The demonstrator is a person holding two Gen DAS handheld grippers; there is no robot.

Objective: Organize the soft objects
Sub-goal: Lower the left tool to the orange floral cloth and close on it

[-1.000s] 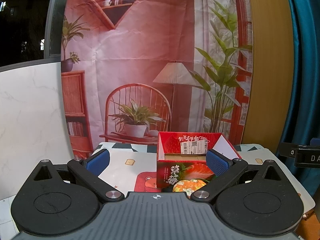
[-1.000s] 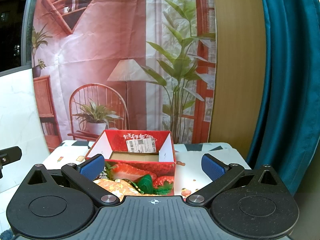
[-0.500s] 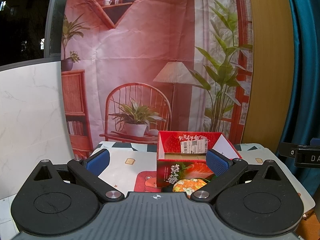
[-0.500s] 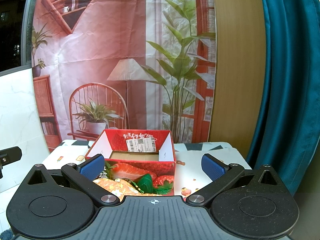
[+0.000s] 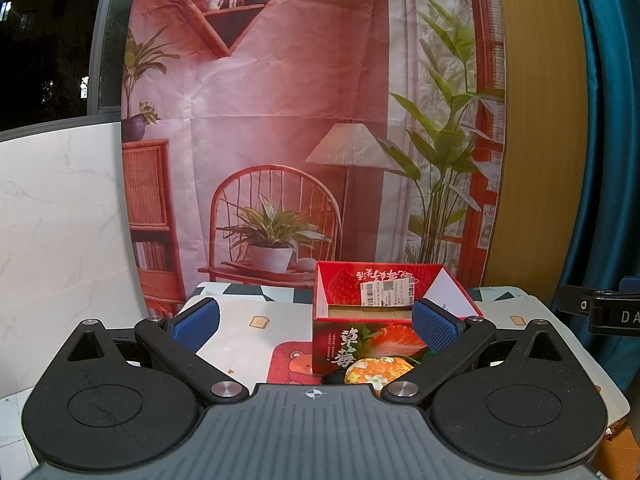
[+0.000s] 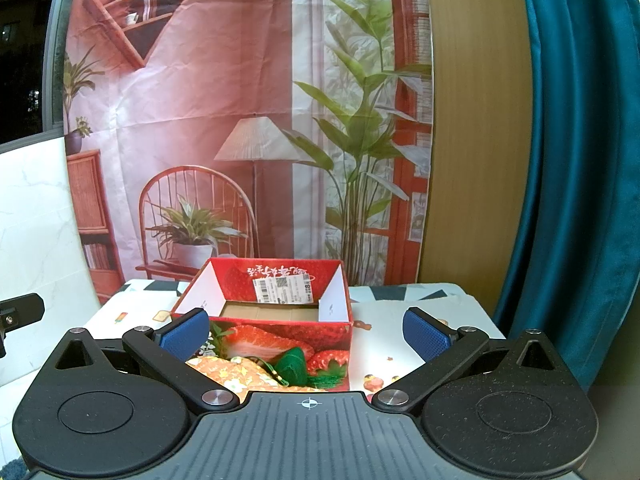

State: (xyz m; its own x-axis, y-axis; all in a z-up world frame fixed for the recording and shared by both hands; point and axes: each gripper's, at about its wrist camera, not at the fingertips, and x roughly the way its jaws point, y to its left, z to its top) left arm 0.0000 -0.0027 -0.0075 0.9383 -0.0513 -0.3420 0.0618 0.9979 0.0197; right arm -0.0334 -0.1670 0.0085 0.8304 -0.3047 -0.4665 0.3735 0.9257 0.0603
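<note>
Pouches (image 6: pixel 224 372), orange and green, lie just before the box (image 6: pixel 280 320), ungrasped. Both grippers, left (image 5: pixel 316 320) and right (image 6: pixel 306 330), hover with jaws apart; next, I reckon, one closes gently on a pouch.

The orange floral cushion (image 6: pixel 224 372) and green tasselled pouch (image 6: pixel 294 364) sit partly hidden behind the right gripper's body. The red box's (image 5: pixel 360 350) label print is too small to read.

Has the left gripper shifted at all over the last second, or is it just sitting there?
No. In the left wrist view the left gripper sits open, and the red strawberry box lines up with its right finger exactly as before.
</note>
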